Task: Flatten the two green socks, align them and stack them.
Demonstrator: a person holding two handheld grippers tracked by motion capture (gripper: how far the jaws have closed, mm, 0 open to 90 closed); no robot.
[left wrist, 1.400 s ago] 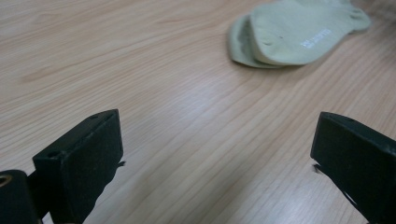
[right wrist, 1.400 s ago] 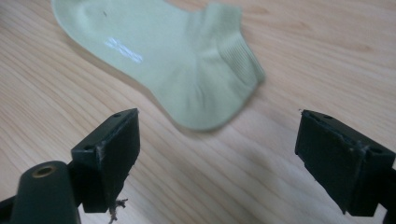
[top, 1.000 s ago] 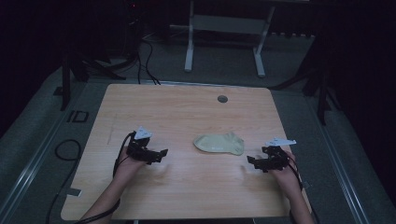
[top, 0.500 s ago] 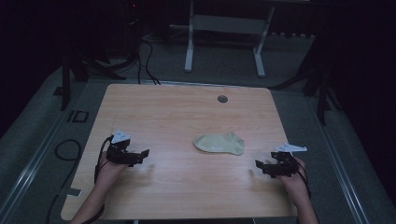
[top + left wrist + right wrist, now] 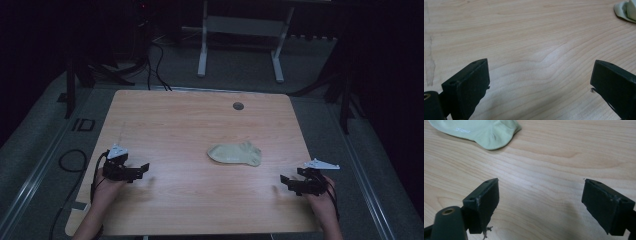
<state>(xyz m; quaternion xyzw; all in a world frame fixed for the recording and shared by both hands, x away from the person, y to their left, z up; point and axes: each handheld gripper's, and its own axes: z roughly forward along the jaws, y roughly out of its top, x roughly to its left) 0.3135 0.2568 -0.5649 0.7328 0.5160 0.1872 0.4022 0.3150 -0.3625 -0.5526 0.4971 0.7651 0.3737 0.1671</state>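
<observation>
High view: sock [image 5: 235, 154] lay flat on table [image 5: 175, 120], long axis across, between grippers. Right gripper [image 5: 286, 181] nearer, sock ahead-left of its jaws; left gripper [image 5: 144, 167] farther. Both wide open, empty.

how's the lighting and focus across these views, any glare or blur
High view: dim, dark surround, pale green sock soft. Left gripper view: bright, soft glare on the light wooden table. Right gripper view: evenly lit, grain sharp, near jaws of the right tool slightly blurred.
</observation>
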